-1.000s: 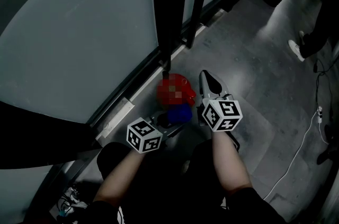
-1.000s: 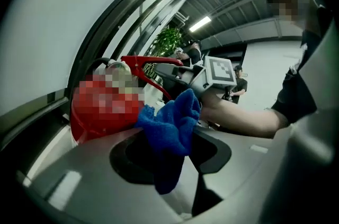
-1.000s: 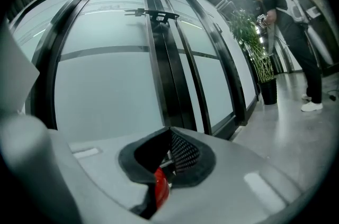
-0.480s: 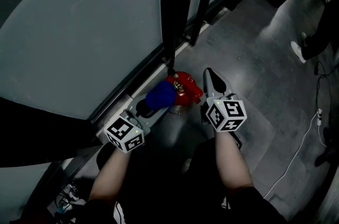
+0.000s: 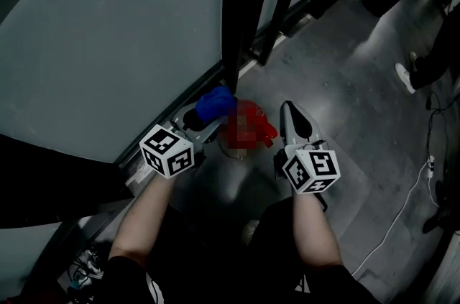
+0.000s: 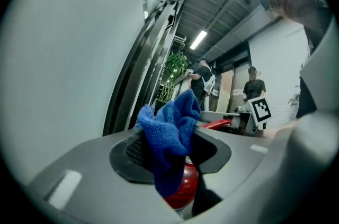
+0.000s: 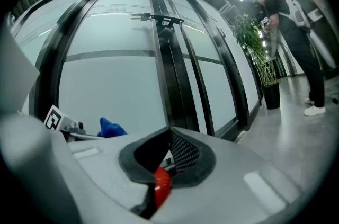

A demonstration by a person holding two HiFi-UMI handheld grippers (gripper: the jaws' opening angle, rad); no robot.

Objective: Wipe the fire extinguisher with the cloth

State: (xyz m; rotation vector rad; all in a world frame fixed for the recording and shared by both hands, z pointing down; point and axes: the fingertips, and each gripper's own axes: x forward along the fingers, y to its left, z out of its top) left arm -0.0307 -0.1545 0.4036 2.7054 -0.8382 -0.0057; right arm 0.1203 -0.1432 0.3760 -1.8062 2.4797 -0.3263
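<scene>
You're clamping the cloth (image 6: 170,123) in your left hand-held gripper (image 6: 170,151), dangling it over the fire extinguisher (image 5: 257,124) mid-frame on the floor (image 5: 345,101). Your right hand-held gripper (image 7: 168,162) is pinching its red part, probably steadying it.

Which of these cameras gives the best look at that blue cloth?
The left gripper view: the blue cloth sits large and centred, pinched between the jaws, its weave visible. The head view shows only a small blue lump beside the red fire extinguisher; the right gripper view, a distant blue scrap.
</scene>
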